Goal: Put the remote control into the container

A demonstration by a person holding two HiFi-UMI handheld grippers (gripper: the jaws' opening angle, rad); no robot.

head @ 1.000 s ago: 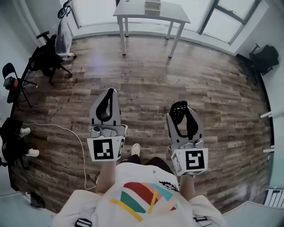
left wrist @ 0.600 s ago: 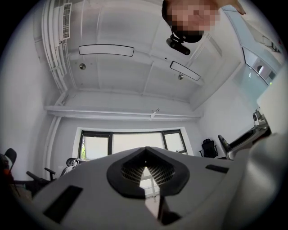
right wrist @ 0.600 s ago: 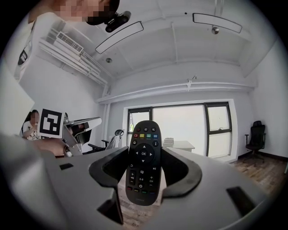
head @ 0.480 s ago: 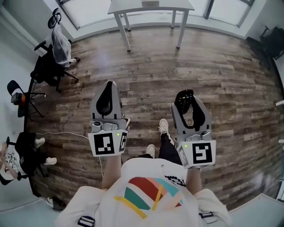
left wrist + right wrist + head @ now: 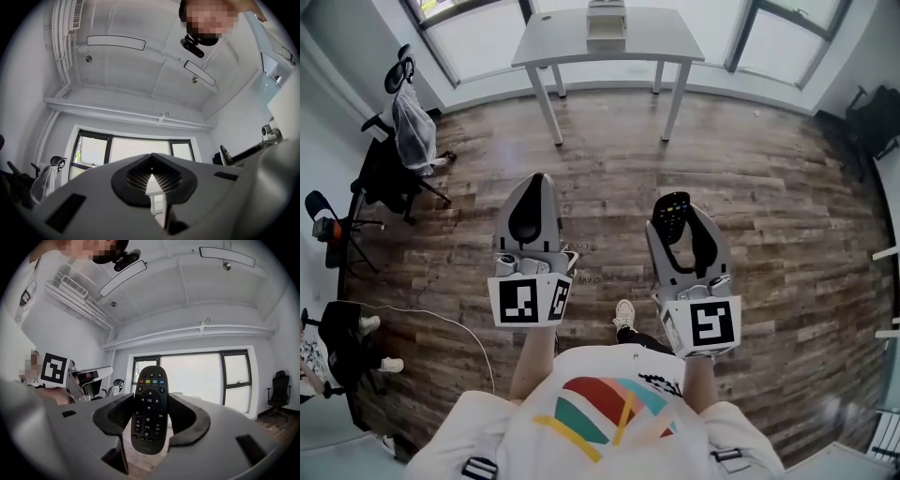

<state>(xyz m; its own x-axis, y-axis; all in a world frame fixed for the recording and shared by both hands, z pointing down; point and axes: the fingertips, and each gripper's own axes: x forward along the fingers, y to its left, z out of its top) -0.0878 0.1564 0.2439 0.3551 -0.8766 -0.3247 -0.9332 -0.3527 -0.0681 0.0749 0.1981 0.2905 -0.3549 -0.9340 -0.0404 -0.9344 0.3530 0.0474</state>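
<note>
A black remote control (image 5: 672,208) stands upright between the jaws of my right gripper (image 5: 677,219), which is shut on its sides. In the right gripper view the remote (image 5: 149,423) shows its buttons, with my right gripper (image 5: 151,404) pinching it about halfway up. My left gripper (image 5: 534,180) is held level beside it, shut, with nothing in it; its tips meet in the left gripper view (image 5: 152,157). A pale container (image 5: 606,21) sits on a white table (image 5: 652,42) far ahead by the windows. Both grippers hang over the wooden floor, well short of the table.
Office chairs with bags and clothing (image 5: 394,150) stand at the left wall, and another dark chair (image 5: 867,117) at the right. A white cable (image 5: 441,314) runs across the floor at the left. A seated person's shoes (image 5: 375,342) show at the left edge. My own shoe (image 5: 624,314) is below.
The view has shifted as the person walks: the table and container show more fully at the top. Both grippers keep their pose, the remote still held in the right one.
</note>
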